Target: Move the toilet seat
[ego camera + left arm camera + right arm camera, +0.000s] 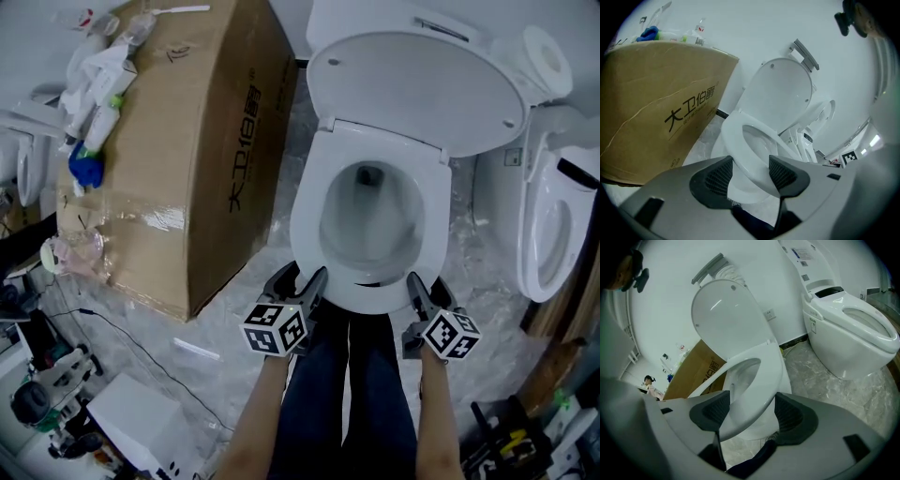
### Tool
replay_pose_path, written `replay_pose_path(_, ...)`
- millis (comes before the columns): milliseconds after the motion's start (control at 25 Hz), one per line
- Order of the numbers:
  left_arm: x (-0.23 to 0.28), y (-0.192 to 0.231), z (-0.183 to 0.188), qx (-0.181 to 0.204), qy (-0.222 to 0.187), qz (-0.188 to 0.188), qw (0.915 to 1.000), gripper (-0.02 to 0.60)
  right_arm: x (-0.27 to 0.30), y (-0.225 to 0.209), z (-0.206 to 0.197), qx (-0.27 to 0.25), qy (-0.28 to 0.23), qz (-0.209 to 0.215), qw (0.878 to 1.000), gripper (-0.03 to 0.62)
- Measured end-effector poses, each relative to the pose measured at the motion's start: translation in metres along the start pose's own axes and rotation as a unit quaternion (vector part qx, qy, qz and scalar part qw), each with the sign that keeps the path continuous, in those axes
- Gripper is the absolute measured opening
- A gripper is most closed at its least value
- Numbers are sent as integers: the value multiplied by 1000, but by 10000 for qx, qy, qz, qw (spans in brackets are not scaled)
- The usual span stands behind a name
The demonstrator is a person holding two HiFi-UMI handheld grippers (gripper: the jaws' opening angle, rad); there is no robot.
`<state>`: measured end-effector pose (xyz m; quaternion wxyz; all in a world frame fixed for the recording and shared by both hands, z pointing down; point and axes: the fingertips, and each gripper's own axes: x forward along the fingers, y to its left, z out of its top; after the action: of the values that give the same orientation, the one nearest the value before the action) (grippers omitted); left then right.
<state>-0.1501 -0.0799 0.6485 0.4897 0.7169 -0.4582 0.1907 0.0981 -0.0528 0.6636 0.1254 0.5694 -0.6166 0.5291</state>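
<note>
The white toilet seat (309, 202) lies low over the bowl, and the lid (412, 84) stands open behind it. Both grippers are at the seat's front rim. My left gripper (302, 279) is shut on the front left of the rim; in the left gripper view the seat (736, 136) fills the space between the pads of the left gripper (749, 173). My right gripper (427, 292) is at the front right. In the right gripper view the seat (768, 366) passes between the jaws of the right gripper (746, 414), which stand wide without clamping it.
A large cardboard box (197, 159) with bottles and rags (94, 103) on top stands close on the left. A second toilet (553, 225) stands on the right. The person's legs (352, 394) are right in front of the bowl. Tools and cables lie at the lower left.
</note>
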Motion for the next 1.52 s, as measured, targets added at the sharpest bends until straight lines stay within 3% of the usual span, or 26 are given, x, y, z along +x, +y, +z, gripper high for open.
replay_pose_path(480, -14, -19, 29, -110, -137, -72, 9998, 241, -29, 22, 19, -222, 39, 298, 9993, 299)
replay_pose_path(640, -14, -19, 27, -112, -82, 23, 9999, 241, -47, 32, 19, -863, -95, 319, 9957, 298)
replay_pose_path(760, -14, -18, 26, -130, -59, 60, 9999, 241, -62, 50, 17, -1583, -131, 497, 9861, 298)
replay_pose_path(880, -14, -17, 24, -203, -143, 64, 9997, 241, -70, 49, 10, -1978, -174, 306, 9796, 298)
replay_pose_path(1080, -10, -16, 24, -242, -171, 54, 9995, 241, -71, 24, -18, -1876, -116, -227, 9819, 298)
replay_pose_path(1280, -12, -17, 24, -196, -119, 57, 9997, 241, -57, 38, -45, -2140, 253, -50, 9765, 298)
replay_pose_path(1520, -12, -19, 24, -147, -119, 64, 9998, 241, -41, 51, -42, -2196, 290, 146, 9750, 296)
